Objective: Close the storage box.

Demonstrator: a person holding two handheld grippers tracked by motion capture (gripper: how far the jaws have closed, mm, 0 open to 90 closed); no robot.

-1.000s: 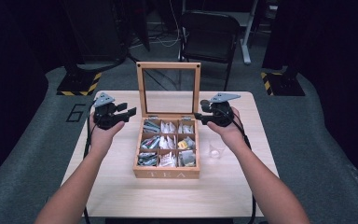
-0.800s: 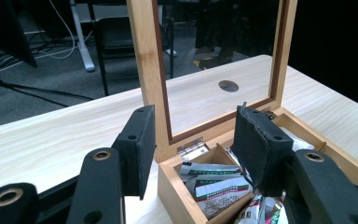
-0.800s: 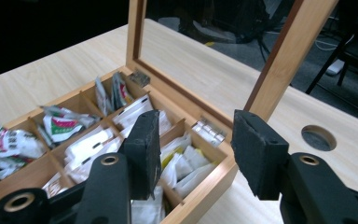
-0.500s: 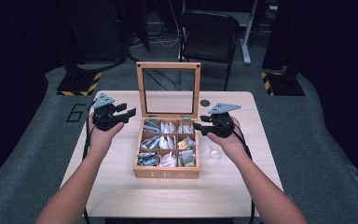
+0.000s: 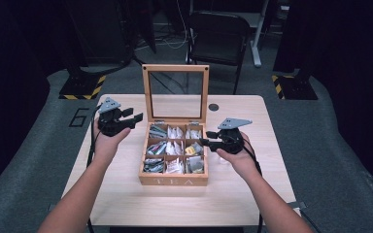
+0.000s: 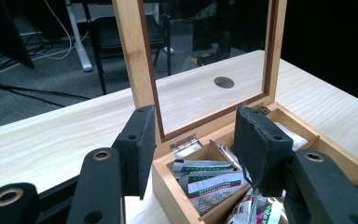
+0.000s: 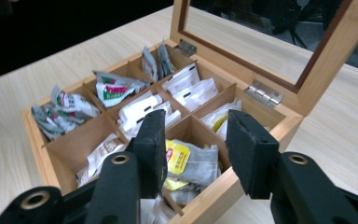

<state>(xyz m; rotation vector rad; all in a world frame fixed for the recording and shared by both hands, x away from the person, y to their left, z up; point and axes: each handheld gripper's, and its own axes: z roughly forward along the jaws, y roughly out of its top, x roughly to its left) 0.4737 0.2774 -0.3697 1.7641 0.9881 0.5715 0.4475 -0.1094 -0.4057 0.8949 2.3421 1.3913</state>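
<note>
Now, on a pale wooden table (image 5: 126, 194): a wooden tea box (image 5: 174, 180), lid (image 5: 176, 68) swung up and standing upright at the back, glass pane framed in wood, nine compartments in three rows packed with tea bags. Left gripper (image 5: 135, 118) held above the table just beside the box's left rear corner, apart from it, jaws spread with nothing between the pads, pointing toward the lid's left post. Seen along its own jaws (image 6: 193, 149): lid frame rising straight ahead, a hinge (image 6: 186, 145) at its foot, green-and-white sachets (image 6: 209, 184) in the nearest compartment. Right gripper (image 5: 205, 142) hanging over the right column of the box, above the middle compartment, jaws having just been closing yet apart, pads pinching nothing, no bag touched. Seen along its own jaws (image 7: 195, 149): between the two black pads, lower down, a yellow packet (image 7: 177, 158) lying on a grey one (image 7: 200, 165) in the middle right compartment; white sachets (image 7: 189, 91) in the row behind; red-and-green packets (image 7: 114, 88) farther off on the left; a second hinge (image 7: 263, 93) on the back wall. Round dark hole (image 5: 214, 107) in the tabletop behind the box to the right. Black chair (image 5: 218, 43) beyond the far edge of the table
</note>
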